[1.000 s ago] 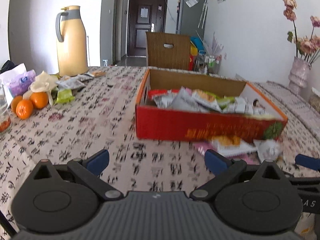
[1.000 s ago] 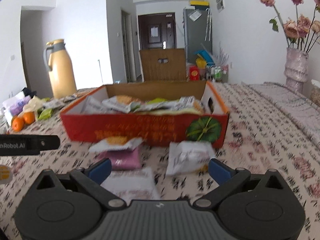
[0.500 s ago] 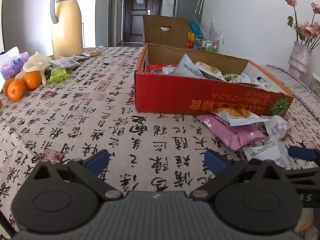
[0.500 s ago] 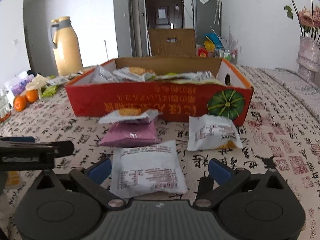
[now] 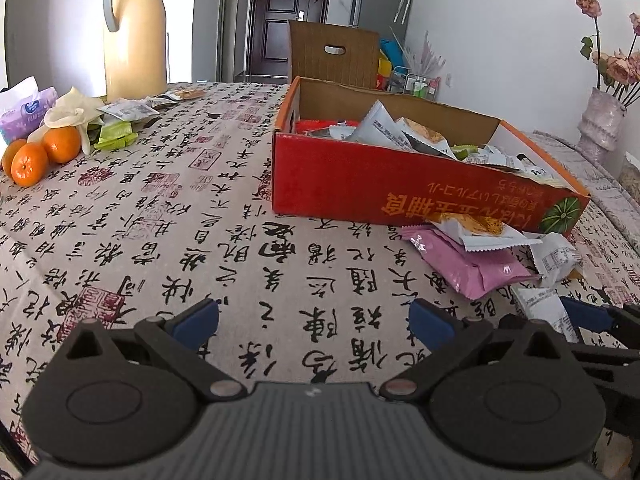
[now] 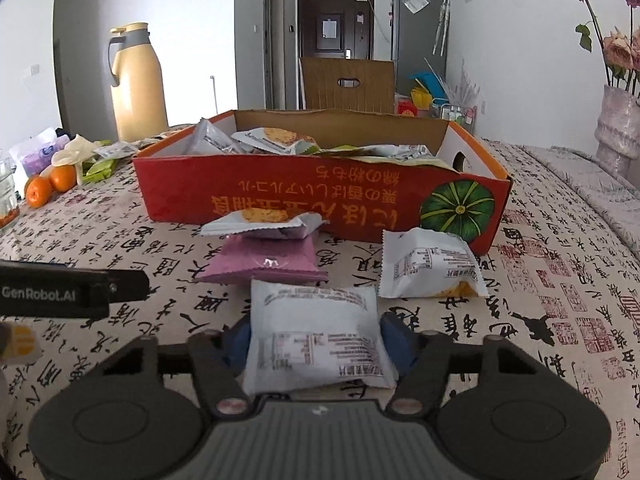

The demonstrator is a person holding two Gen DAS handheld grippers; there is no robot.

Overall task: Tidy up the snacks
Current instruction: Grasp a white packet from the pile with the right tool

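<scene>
A red cardboard box [image 5: 400, 192] [image 6: 280, 188] holds several snack packets. In front of it lie a pink packet [image 6: 264, 260] [image 5: 472, 268], a white cracker packet [image 6: 264, 220] on top of that, and another white packet [image 6: 430, 264]. The nearest white snack packet [image 6: 316, 332] lies between the blue pads [image 6: 394, 340] of my right gripper [image 6: 316, 334]. Its jaws are closing and the pads touch the packet's two sides. My left gripper [image 5: 314, 316] stands open over bare tablecloth, left of the packets, with nothing between its fingers.
A yellow thermos [image 5: 134, 32], oranges [image 5: 44, 152], tissues and small wrappers sit at the table's far left. A vase with flowers [image 5: 600, 124] stands far right, and a wooden chair [image 5: 332, 54] behind the box. The left gripper's body [image 6: 60, 294] lies just left of the right one.
The right jaws have come in from wide apart onto the sides of the nearest white packet. Both grippers sank a little toward the table. The left jaws stay open.
</scene>
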